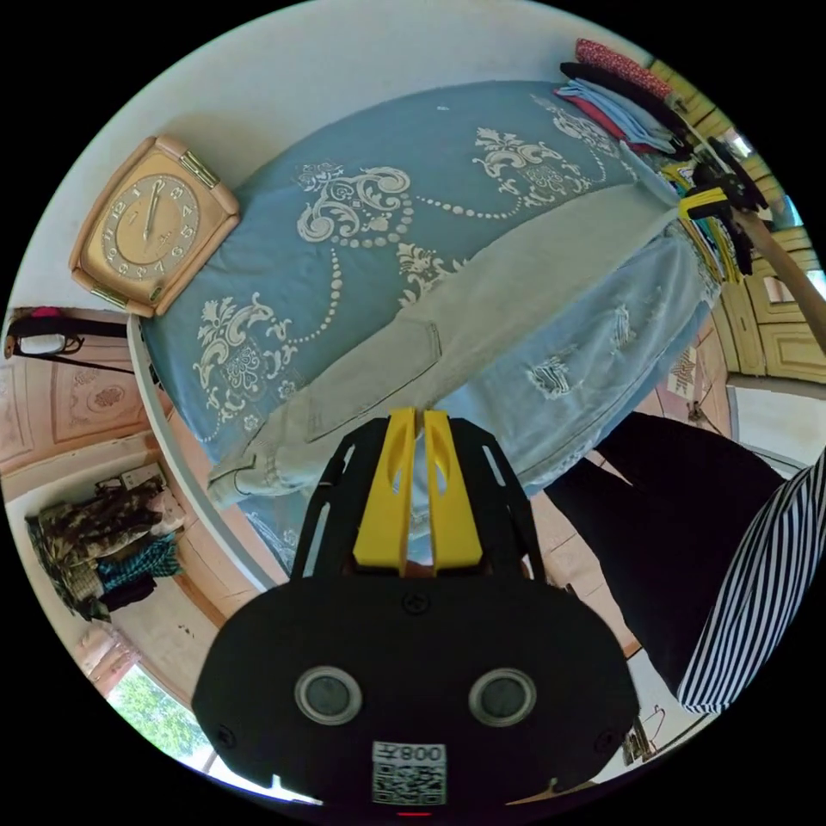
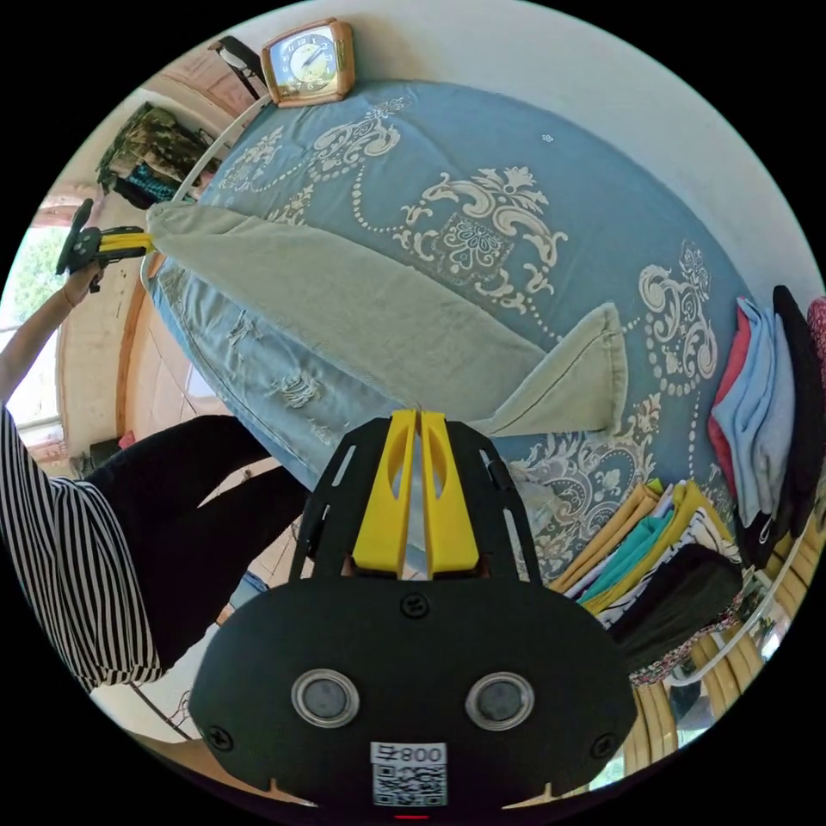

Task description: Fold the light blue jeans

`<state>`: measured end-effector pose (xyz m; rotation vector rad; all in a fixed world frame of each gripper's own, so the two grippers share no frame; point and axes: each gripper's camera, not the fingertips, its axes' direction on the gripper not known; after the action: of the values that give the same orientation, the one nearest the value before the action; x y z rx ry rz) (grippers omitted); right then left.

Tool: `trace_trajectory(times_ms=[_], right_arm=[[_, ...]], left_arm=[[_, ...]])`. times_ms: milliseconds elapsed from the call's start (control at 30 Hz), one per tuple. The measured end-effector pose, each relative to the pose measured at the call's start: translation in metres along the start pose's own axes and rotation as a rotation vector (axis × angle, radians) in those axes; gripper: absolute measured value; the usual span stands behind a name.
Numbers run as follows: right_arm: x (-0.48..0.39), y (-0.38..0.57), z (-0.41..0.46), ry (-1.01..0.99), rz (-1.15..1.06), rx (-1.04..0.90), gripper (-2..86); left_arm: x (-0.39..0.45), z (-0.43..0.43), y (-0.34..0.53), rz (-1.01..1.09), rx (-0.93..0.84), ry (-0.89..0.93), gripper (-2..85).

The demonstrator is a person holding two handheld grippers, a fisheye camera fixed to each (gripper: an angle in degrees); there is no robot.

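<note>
- Left gripper (image 1: 417, 417): we see its yellow jaws drawn nearly together on the waist end of the jeans (image 1: 516, 327), at the bed's near edge by the corner nearest the clock (image 1: 151, 225). We judge the cloth pinched between them.
- Right gripper (image 2: 417, 417): its jaws also stand close together, nipping the leg end at the same edge, toward the stacks of folded clothes (image 2: 757, 413). We take both grips as keeping the length taut.
- Jeans: they lie stretched along the near edge of the bed (image 1: 413, 138), one leg folded over the other, the ripped leg drooping past the edge; one hem lies doubled back on the cover.
- The person (image 2: 77, 551) stands at this edge between the grippers, which suits a lengthwise fold next.
</note>
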<state>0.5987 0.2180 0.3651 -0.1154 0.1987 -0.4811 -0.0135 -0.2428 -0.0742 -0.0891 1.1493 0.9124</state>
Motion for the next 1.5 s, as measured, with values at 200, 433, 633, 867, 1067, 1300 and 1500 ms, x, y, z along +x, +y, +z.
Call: trace_trajectory(times_ms=[200, 433, 633, 867, 1067, 1300, 1500], right_arm=[[0.01, 0.02, 0.041, -0.096, 0.108, -0.027, 0.5], [0.028, 0.026, 0.064, -0.09, 0.14, -0.062, 0.5], [0.053, 0.03, 0.084, -0.103, 0.174, -0.069, 0.6], [0.095, 0.031, 0.13, -0.144, 0.245, -0.108, 0.7], [0.134, 0.028, 0.165, -0.155, 0.302, -0.132, 0.9], [0.181, 0.028, 0.192, -0.175, 0.361, -0.12, 1.3], [0.221, 0.032, 0.219, -0.184, 0.406, -0.095, 1.7]], left_arm=[[-0.001, 0.044, 0.043, -0.033, -0.109, 0.047, 1.4], [-0.016, 0.09, 0.08, -0.057, -0.178, 0.081, 1.7], [-0.034, 0.13, 0.106, -0.064, -0.222, 0.114, 2.1], [-0.057, 0.203, 0.125, -0.068, -0.314, 0.13, 2.1], [-0.082, 0.268, 0.134, -0.086, -0.39, 0.134, 2.2], [-0.112, 0.335, 0.142, -0.093, -0.477, 0.132, 3.0], [-0.141, 0.39, 0.15, -0.064, -0.551, 0.14, 4.9]])
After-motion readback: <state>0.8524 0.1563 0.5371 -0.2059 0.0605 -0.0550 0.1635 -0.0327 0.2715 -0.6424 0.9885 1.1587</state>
